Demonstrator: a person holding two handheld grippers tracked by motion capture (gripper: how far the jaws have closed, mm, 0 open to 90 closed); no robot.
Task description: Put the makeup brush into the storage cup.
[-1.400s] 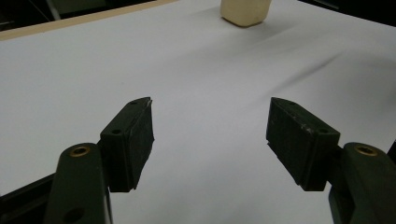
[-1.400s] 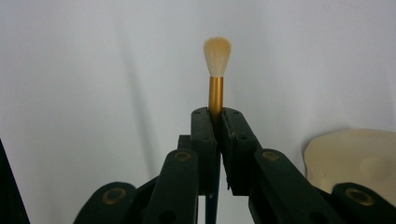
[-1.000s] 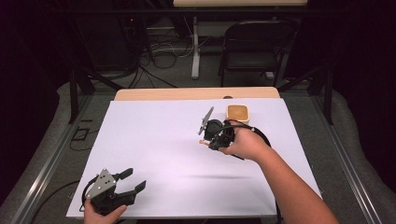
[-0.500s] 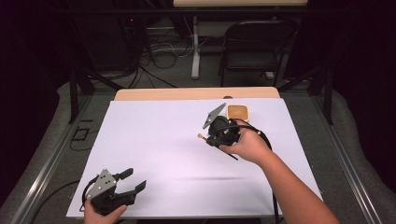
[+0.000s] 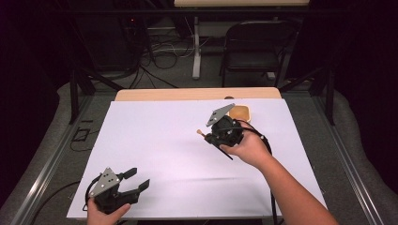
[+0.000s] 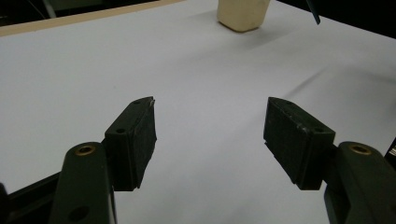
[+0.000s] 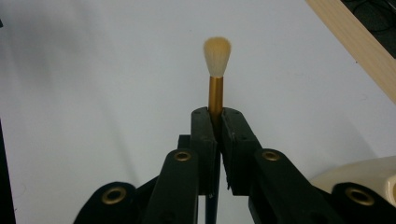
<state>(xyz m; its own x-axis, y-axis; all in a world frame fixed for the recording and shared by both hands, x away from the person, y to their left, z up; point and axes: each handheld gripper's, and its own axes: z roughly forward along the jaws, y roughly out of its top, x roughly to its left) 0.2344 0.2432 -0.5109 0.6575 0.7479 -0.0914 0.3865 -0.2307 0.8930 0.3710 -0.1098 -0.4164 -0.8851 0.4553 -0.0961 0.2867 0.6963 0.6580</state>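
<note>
Jaws first: right gripper [image 7: 215, 114] is clamped tight on the brush [image 7: 216, 74], squeezing the gold ferrule just below the pale bristles, with the dark handle running back down between the jaws. Left gripper [image 6: 210, 135] has its jaws wide apart with nothing between them, just sitting low near the front left corner of the sheet [image 5: 155, 140], well away from everything else. From the high view the right gripper [image 5: 206, 136] is held up above the middle-right of the sheet, brush [image 5: 200, 132] tip poking out to the left, and the dish [image 5: 240, 113] sits just behind it near the far edge, by the strip of bare table [image 5: 197, 94]. So as far as I can judge, the pick-up part is done: brush is in hand, off the surface, gripped solid. What's left looks like basically everything else. The sheet is totally blank, no strokes anywhere, and the bristles look clean and dry to me, so I'd guess I haven't loaded anything from the dish yet, though I can't see what's in it. As for brands or writing: nothing readable on the brush, the dish or the grippers, and no print on the sheet.
</note>
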